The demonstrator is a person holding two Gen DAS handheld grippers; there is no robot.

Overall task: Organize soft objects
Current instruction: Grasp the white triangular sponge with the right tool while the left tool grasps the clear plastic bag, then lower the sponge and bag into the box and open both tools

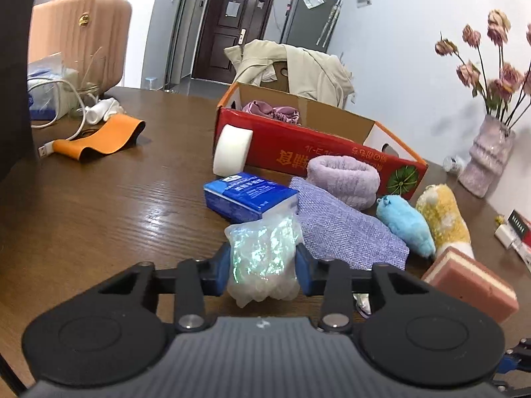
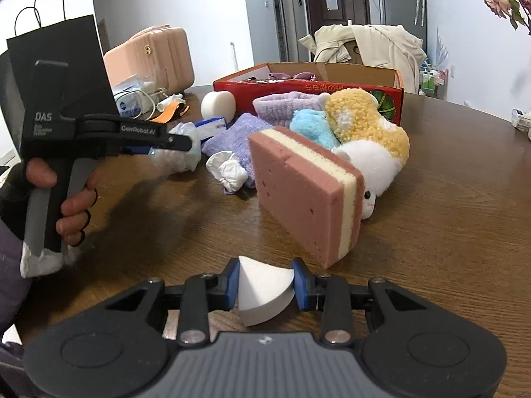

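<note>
My left gripper (image 1: 263,265) is shut on a clear plastic bag (image 1: 262,255) of iridescent filling, held above the table; it also shows in the right wrist view (image 2: 176,159). My right gripper (image 2: 265,287) is shut on a white wedge-shaped sponge (image 2: 264,295). The open red cardboard box (image 1: 318,152) holds a mauve cloth (image 1: 270,110). In front of it lie a white foam roll (image 1: 232,149), a blue tissue pack (image 1: 249,195), a lilac cloth (image 1: 345,229), a lilac fluffy band (image 1: 345,179), a blue plush (image 1: 406,225), a yellow plush (image 1: 443,219) and a pink layered sponge (image 2: 305,192).
A crumpled white wrapper (image 2: 227,170) lies near the lilac cloth. An orange strap (image 1: 103,139) and white cable (image 1: 66,106) lie at the far left by a pink suitcase (image 1: 83,36). A vase of dried flowers (image 1: 488,159) stands at the right. A black paper bag (image 2: 59,63) stands left.
</note>
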